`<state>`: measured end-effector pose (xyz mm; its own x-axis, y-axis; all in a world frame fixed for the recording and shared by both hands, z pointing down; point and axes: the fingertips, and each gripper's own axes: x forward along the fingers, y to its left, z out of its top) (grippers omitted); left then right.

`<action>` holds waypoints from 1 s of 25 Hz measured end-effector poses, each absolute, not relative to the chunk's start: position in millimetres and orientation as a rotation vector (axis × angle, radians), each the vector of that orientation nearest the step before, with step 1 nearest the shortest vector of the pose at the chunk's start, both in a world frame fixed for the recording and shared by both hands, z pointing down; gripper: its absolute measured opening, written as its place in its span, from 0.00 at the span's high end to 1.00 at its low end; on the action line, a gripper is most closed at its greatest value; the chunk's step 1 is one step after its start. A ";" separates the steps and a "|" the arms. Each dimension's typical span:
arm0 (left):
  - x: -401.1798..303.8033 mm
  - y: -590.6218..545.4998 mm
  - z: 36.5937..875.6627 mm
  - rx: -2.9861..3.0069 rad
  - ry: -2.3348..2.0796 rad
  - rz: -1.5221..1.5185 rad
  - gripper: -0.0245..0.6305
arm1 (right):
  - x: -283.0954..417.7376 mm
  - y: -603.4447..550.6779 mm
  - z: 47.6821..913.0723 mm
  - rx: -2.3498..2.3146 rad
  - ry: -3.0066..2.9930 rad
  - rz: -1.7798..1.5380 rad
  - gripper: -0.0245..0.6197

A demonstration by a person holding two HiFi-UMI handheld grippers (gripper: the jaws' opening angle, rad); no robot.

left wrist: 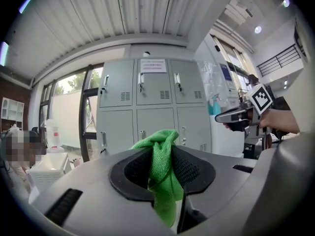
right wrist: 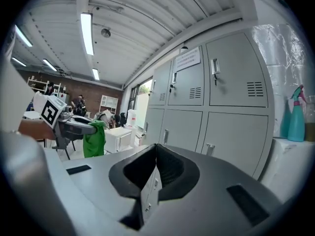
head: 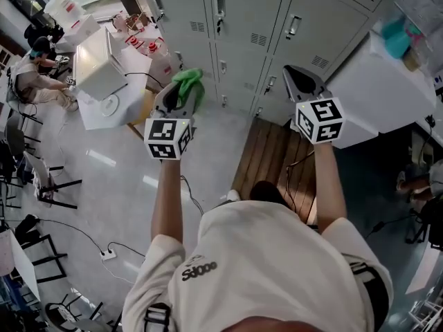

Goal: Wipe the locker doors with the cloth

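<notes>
A bank of grey locker doors [head: 242,26] stands in front of me, in two rows with handles and vents; it fills the middle of the left gripper view [left wrist: 147,107] and the right side of the right gripper view [right wrist: 216,102]. My left gripper [head: 181,90] is shut on a bright green cloth [head: 190,83], held a short way off the lower doors. The cloth [left wrist: 162,176] bunches above the jaws and hangs down between them. My right gripper [head: 299,75] is raised beside it, apart from the lockers, jaws shut with nothing in them [right wrist: 156,147].
A white box-laden table [head: 104,75] stands left of the lockers, with a seated person [head: 34,75] beyond. A wooden pallet [head: 270,158] lies on the floor below the lockers. A white cabinet [head: 387,95] at the right carries a teal spray bottle [right wrist: 297,114]. Cables and a power strip [head: 107,254] cross the floor.
</notes>
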<state>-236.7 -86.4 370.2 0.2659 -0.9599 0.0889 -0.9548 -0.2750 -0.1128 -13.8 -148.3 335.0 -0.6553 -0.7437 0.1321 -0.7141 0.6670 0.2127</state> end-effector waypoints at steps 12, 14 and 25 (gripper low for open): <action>-245.0 -235.1 360.4 -2.433 1.892 -0.191 0.79 | -39.6 -292.4 334.4 1.125 -2.731 -0.227 0.95; -244.4 -264.0 350.8 -2.424 1.889 -0.194 0.79 | -43.6 -321.1 329.1 1.105 -2.744 -0.214 0.95; -257.9 -423.9 278.9 -2.368 1.898 -0.048 0.79 | -47.6 -429.2 321.4 1.073 -2.793 -0.107 0.95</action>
